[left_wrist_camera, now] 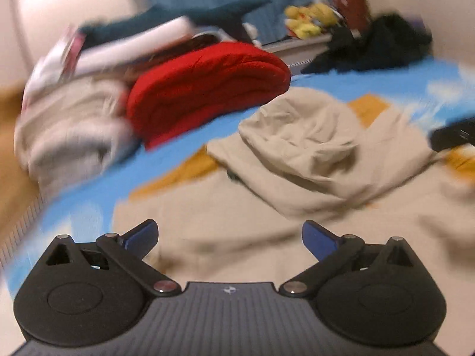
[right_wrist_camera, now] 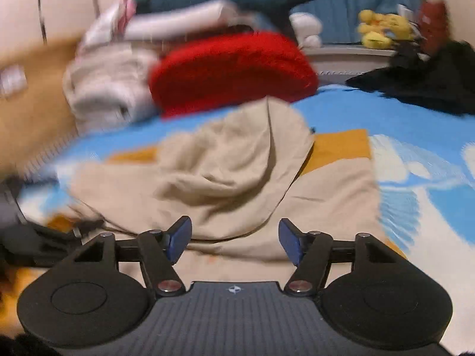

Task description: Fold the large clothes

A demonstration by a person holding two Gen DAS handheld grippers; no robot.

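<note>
While both views are blurred, a beige hooded garment (left_wrist_camera: pixel 297 160) can be made out spread across the centre of each frame on a blue, white and orange patterned bedcover (left_wrist_camera: pixel 386 89), its hood lying crumpled on top of the body. Little folding appears to have been done; the body is rumpled and the hood not yet flattened. The left gripper (left_wrist_camera: pixel 230 237) is seen at lower centre with its jaws spread wide and nothing held. The right gripper (right_wrist_camera: pixel 234 241) is likewise parted and empty, just above the garment's near edge. In the upper left, a red fleece blanket (left_wrist_camera: pixel 207 86) and a heap of pale laundry (left_wrist_camera: pixel 71 124) are piled beside the work area; dark clothes (left_wrist_camera: pixel 371 47) lie upper right, limiting room for spreading
</note>
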